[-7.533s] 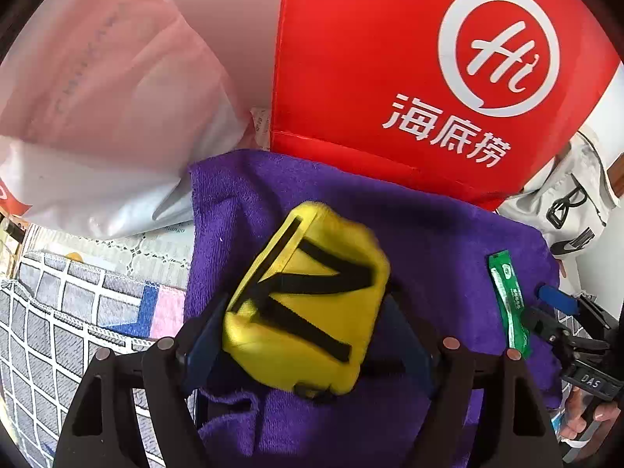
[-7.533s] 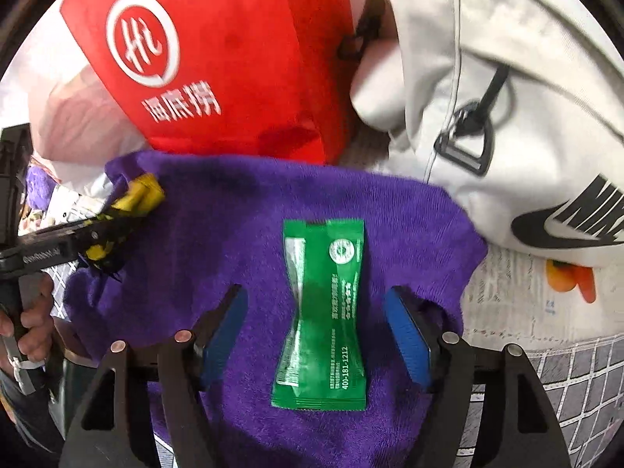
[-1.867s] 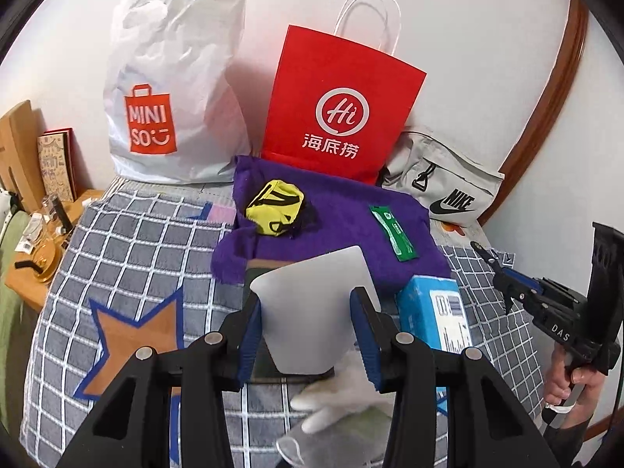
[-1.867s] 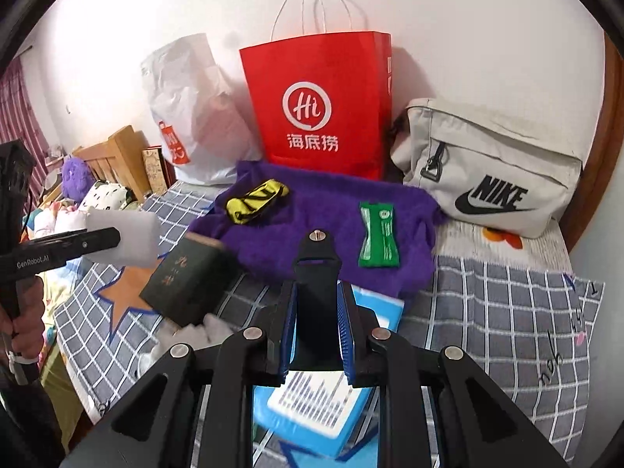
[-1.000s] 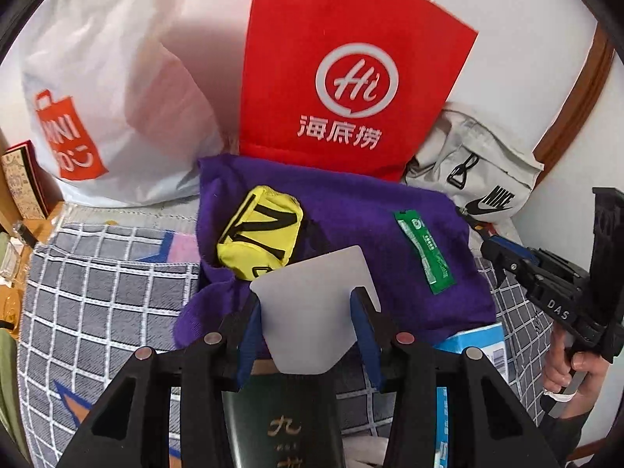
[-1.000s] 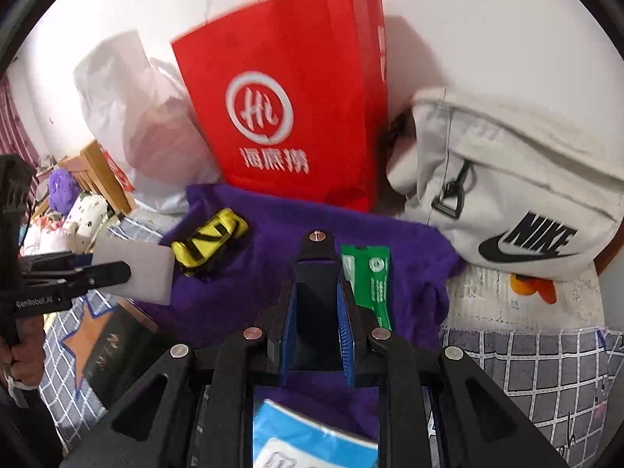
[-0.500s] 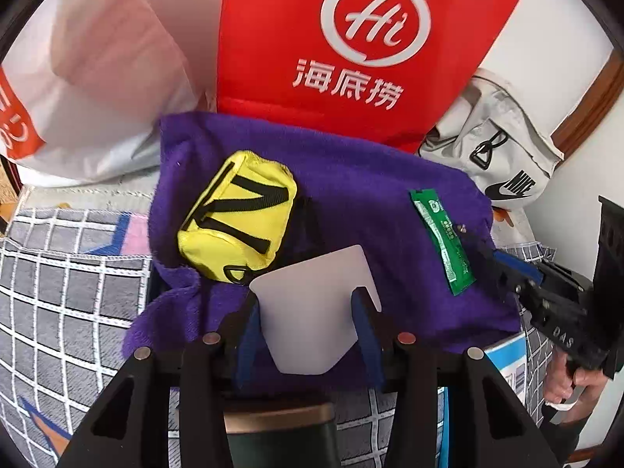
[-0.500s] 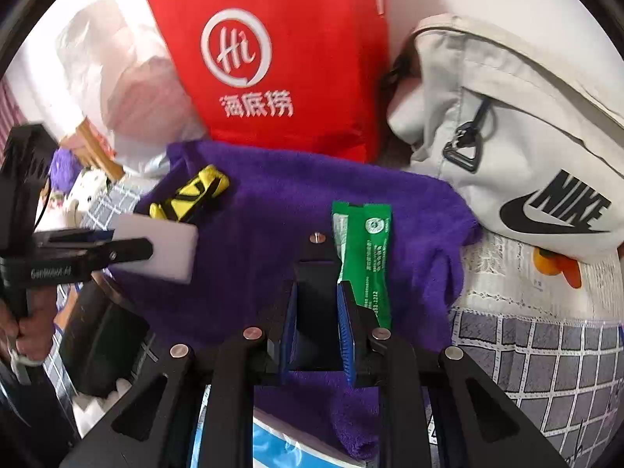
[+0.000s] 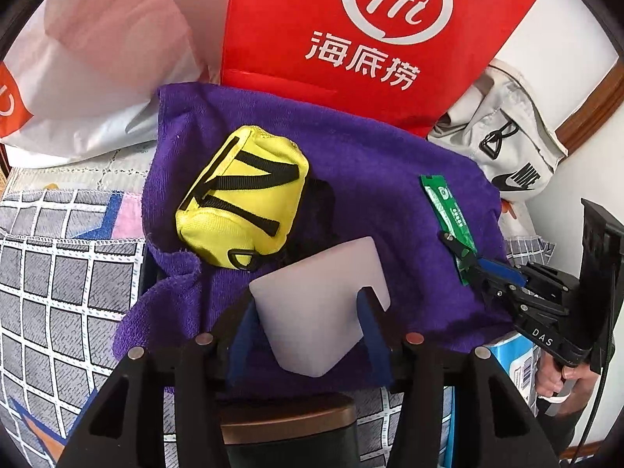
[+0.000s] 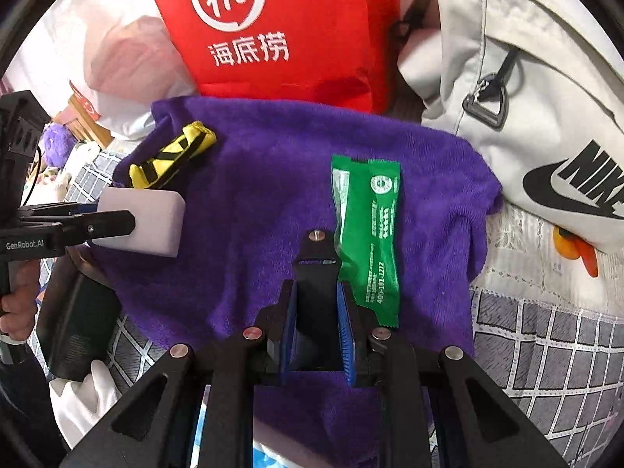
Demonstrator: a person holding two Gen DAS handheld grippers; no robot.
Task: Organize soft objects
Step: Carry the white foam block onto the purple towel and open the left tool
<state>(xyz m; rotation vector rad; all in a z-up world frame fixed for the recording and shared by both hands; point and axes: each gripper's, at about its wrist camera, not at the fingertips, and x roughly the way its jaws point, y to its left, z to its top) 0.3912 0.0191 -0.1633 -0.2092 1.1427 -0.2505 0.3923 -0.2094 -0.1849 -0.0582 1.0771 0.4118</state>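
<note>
Both grippers have dropped closer to the purple towel [image 9: 370,179]. Left gripper [image 9: 308,335], jaws opening, has a white sponge block [image 9: 316,304] between them, likely releasing it onto the towel. Right gripper [image 10: 316,331] is clamped on a black object [image 10: 316,273] beside one green packet [image 10: 366,241]. Farther: one yellow pouch [image 9: 241,199], one red bag [image 9: 370,31].

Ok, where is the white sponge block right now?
The white sponge block sits between the opening jaws of the left gripper, above the purple towel, just below the yellow pouch in the left wrist view.
</note>
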